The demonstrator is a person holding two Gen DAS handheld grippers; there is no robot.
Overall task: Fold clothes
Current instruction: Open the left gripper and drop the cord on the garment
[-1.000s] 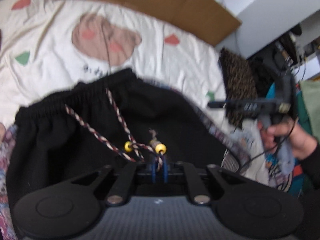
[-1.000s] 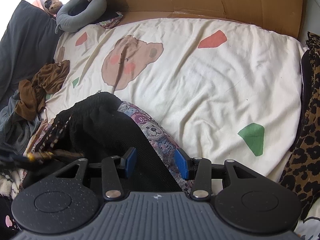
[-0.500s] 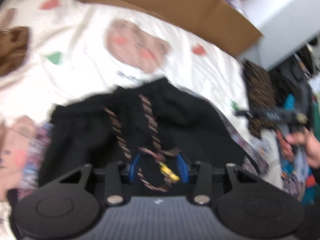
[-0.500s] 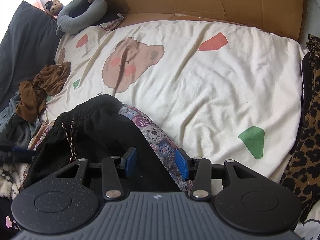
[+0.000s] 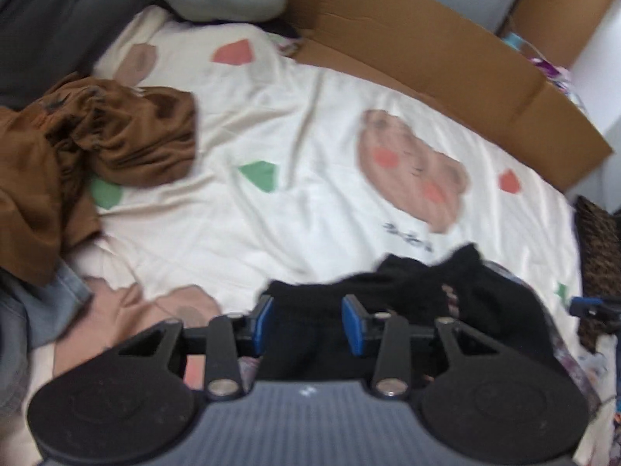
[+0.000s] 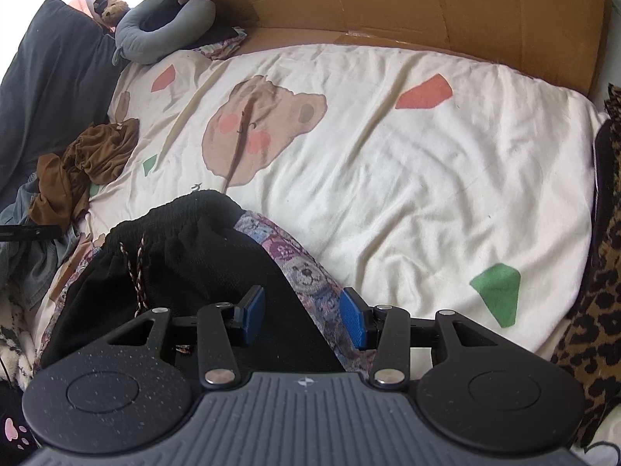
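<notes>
On bear-print bedsheet point(image 6: 388, 178), black shorts point(image 6: 194, 248), drawstring released, left gripper point(image 5: 308, 326) jaws apart

Left tongs point(image 5: 306, 324): matte black housing with a ribbed grey centre plate bearing a small white mark; two round black discs flank it. Two black link bars, each pinned by a silver screw, run forward to blue pads point(image 5: 354, 330) on black carriers along a black cross rail. Triangular cut-outs pierce the outer arms.

Right tongs point(image 6: 302, 316): same build, with black discs flecked with pale specks, each showing an inset circle; ribbed grey plate with a compass-like mark; silver screws at link ends; blue textured pads point(image 6: 351, 322).
</notes>
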